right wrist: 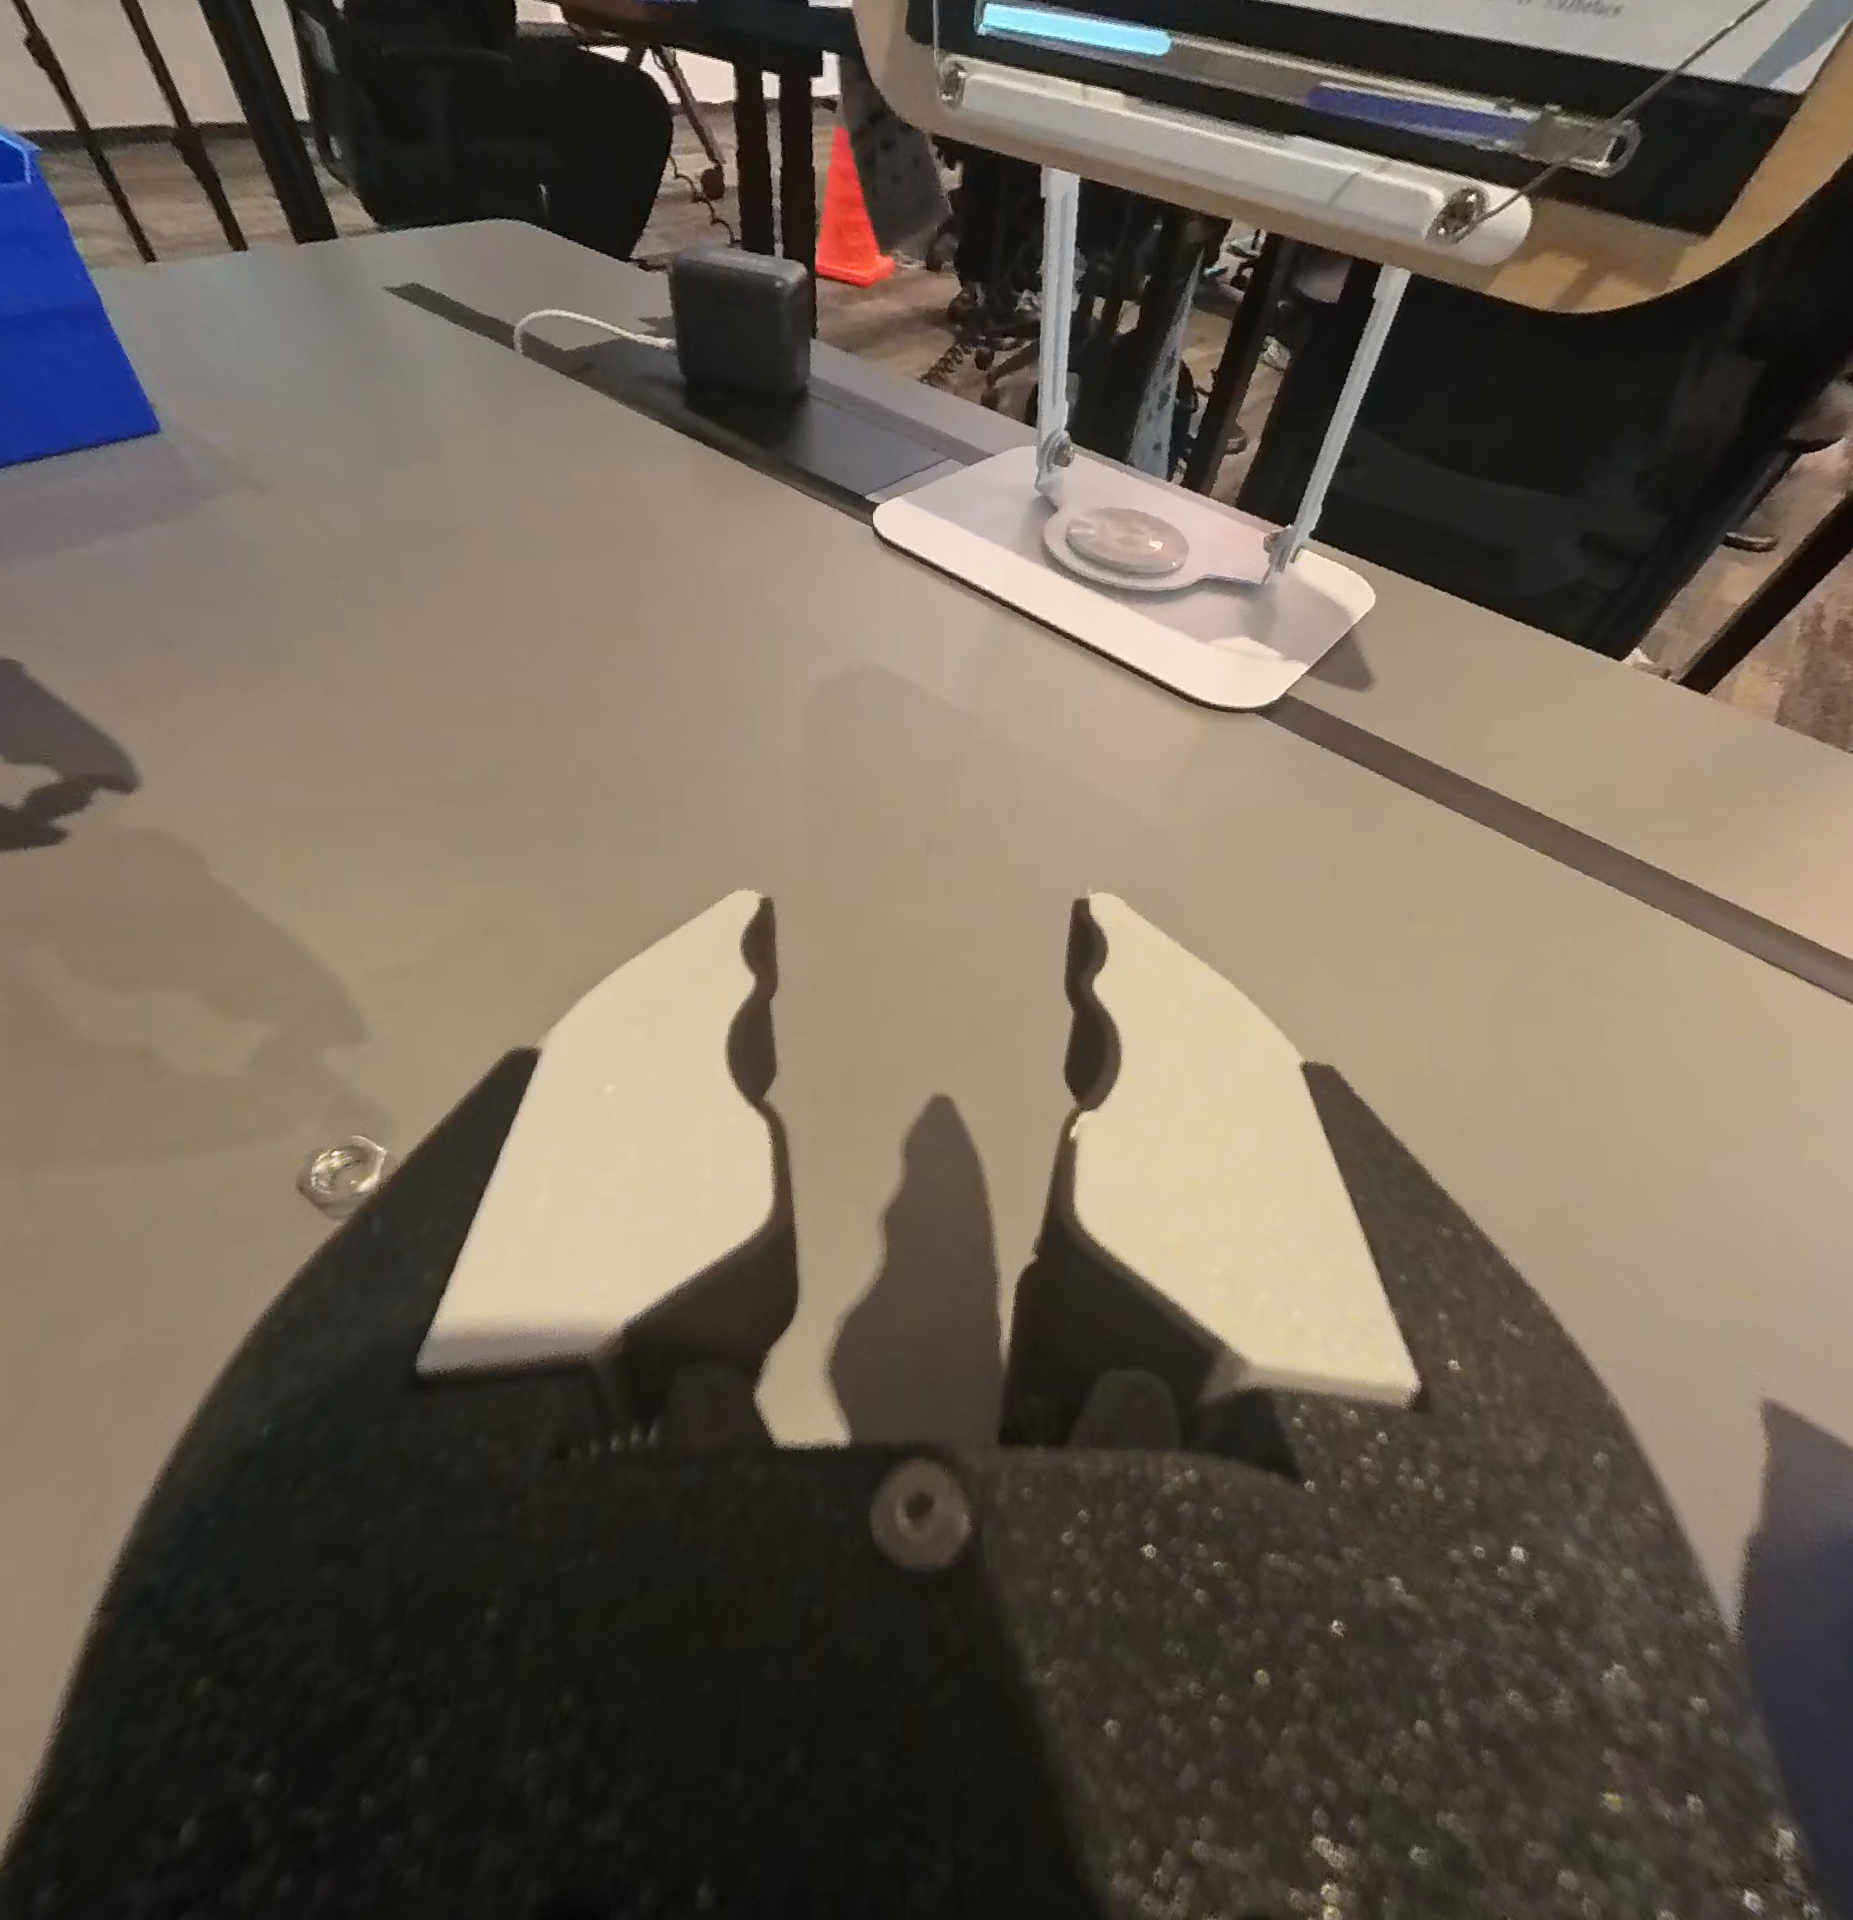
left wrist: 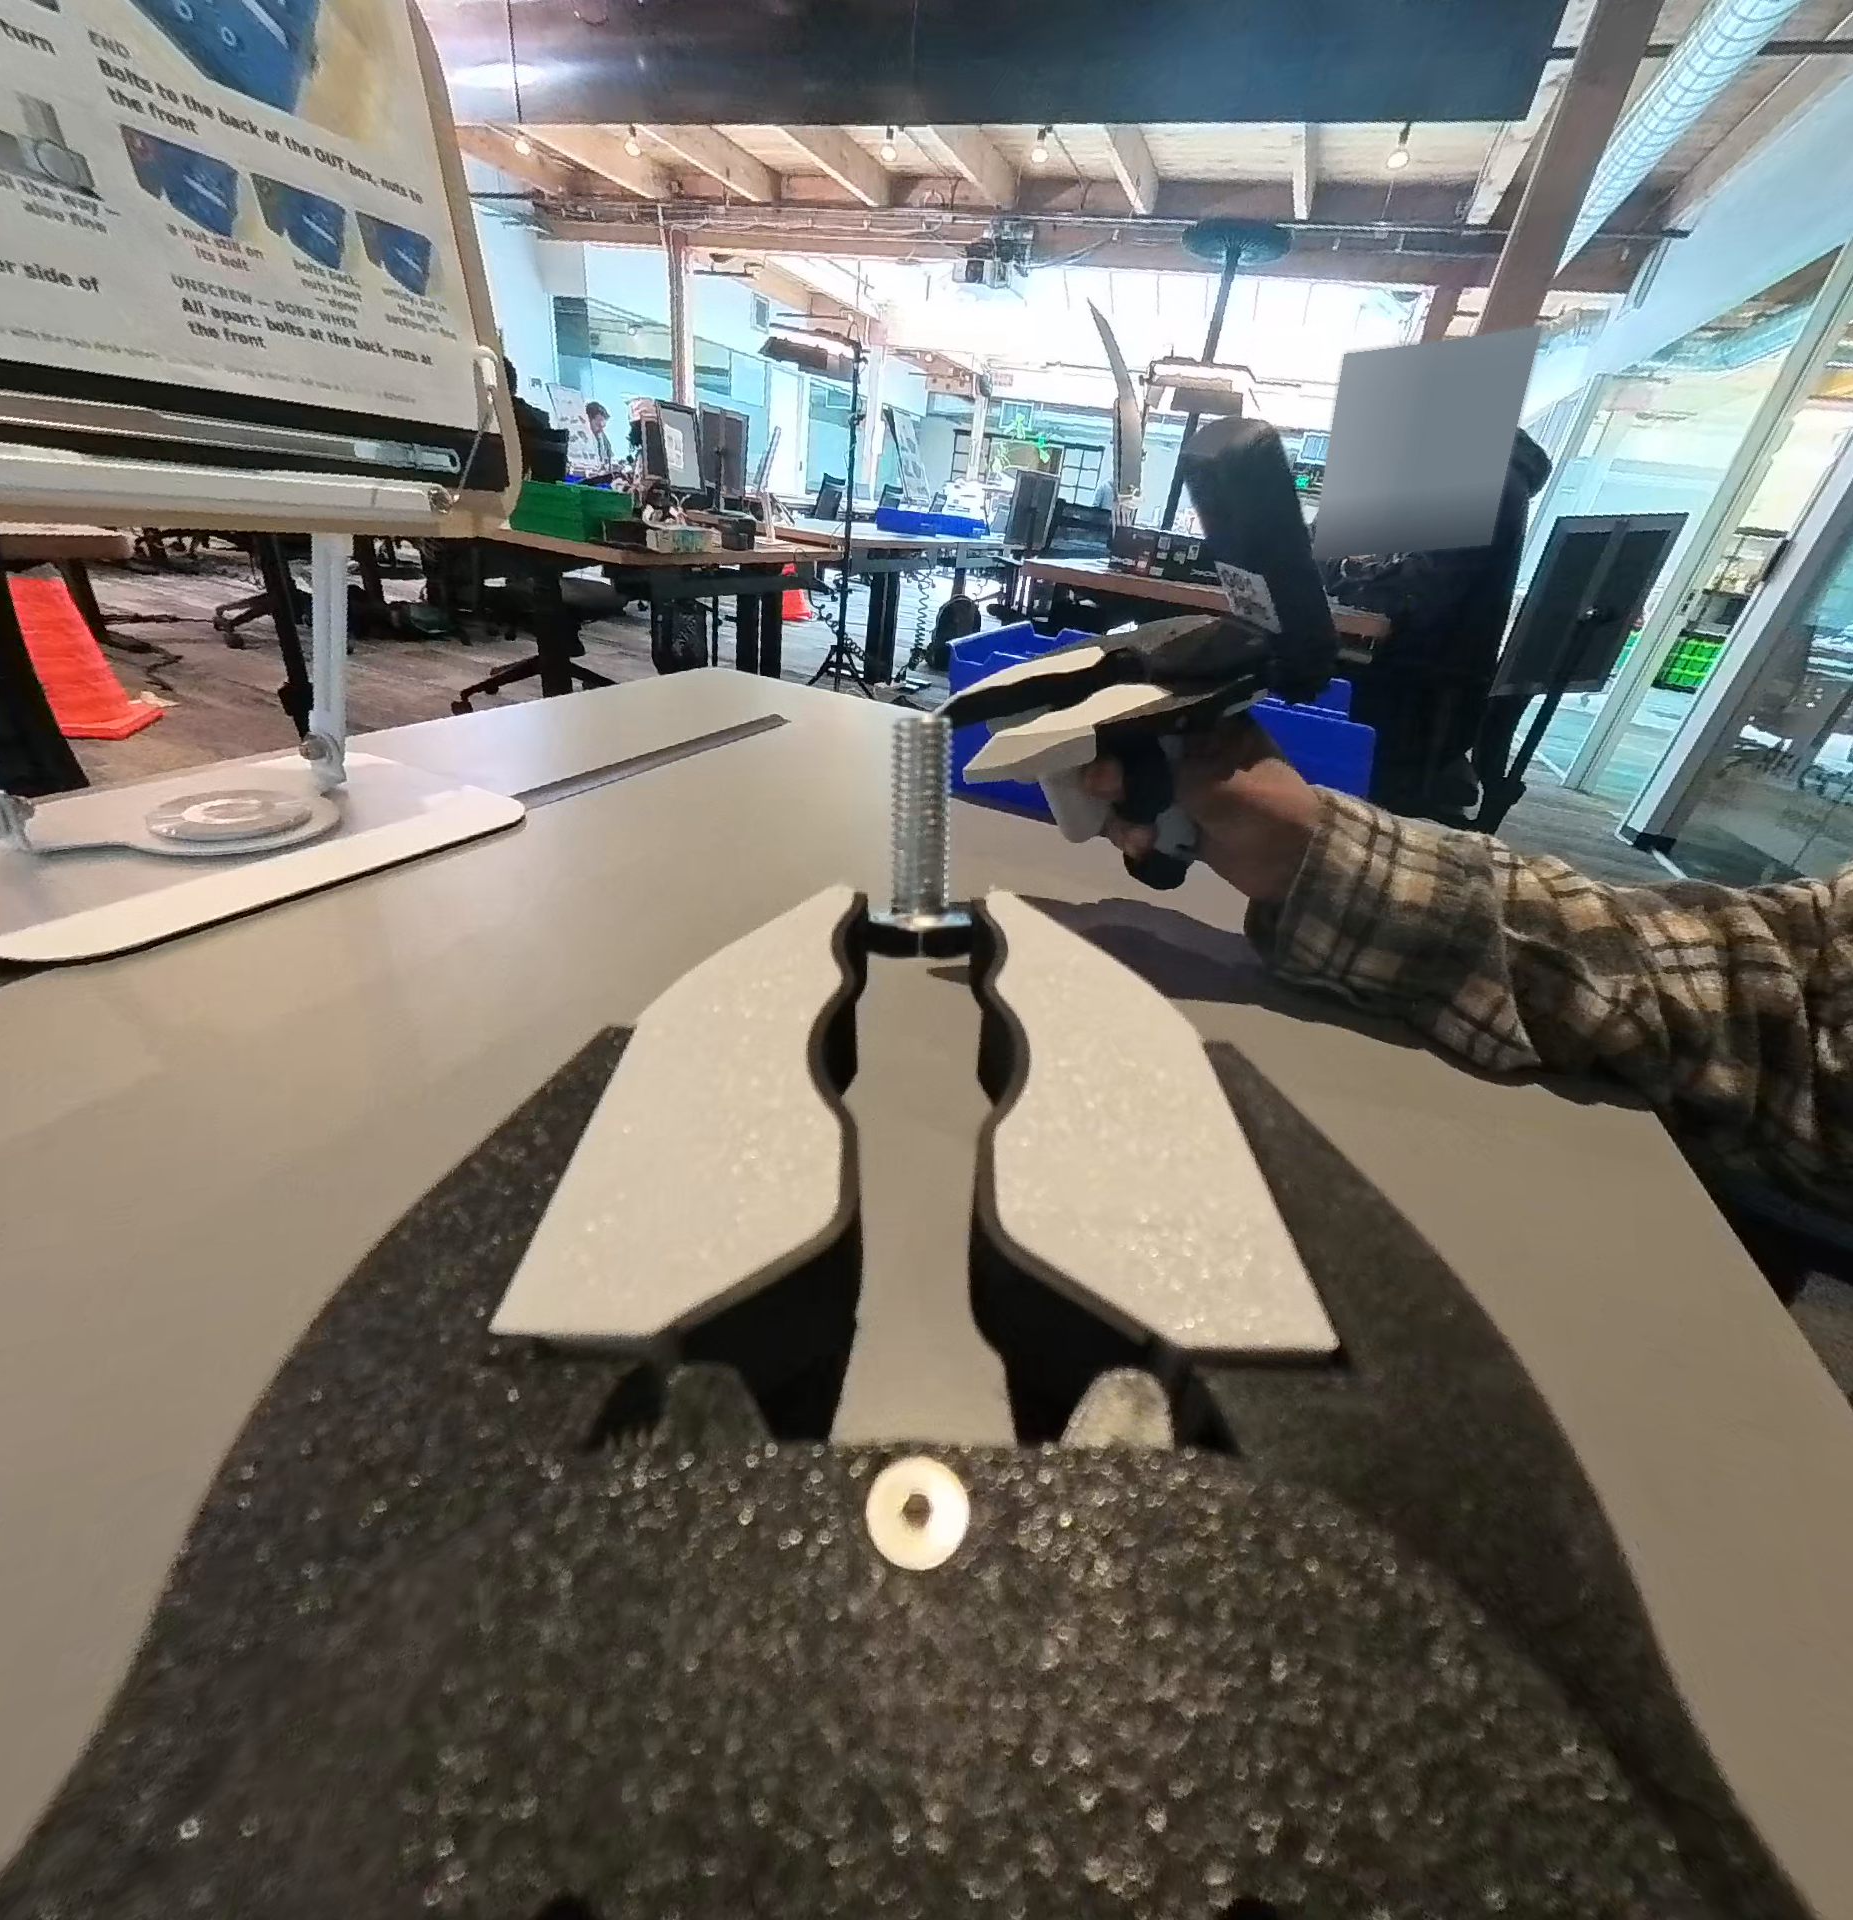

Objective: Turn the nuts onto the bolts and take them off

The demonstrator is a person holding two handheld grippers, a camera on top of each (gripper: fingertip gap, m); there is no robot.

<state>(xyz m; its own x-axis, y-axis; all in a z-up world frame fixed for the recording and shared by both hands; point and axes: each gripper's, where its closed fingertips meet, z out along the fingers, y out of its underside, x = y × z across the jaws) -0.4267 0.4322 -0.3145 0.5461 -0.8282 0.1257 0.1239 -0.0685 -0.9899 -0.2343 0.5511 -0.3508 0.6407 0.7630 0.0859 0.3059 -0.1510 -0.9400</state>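
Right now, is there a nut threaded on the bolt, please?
No: the bolt shows bare thread above the left gripper fingers.

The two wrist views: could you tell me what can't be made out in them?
- Bolt head, left wrist view: mostly hidden between the left gripper fingers.
- Nut, right wrist view: its edge is hidden behind the right gripper body.
- Blue bin, right wrist view: cut off by the left edge.

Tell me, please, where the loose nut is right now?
In the right wrist view, the nut lies flat on the grey table, just left of the open right gripper.
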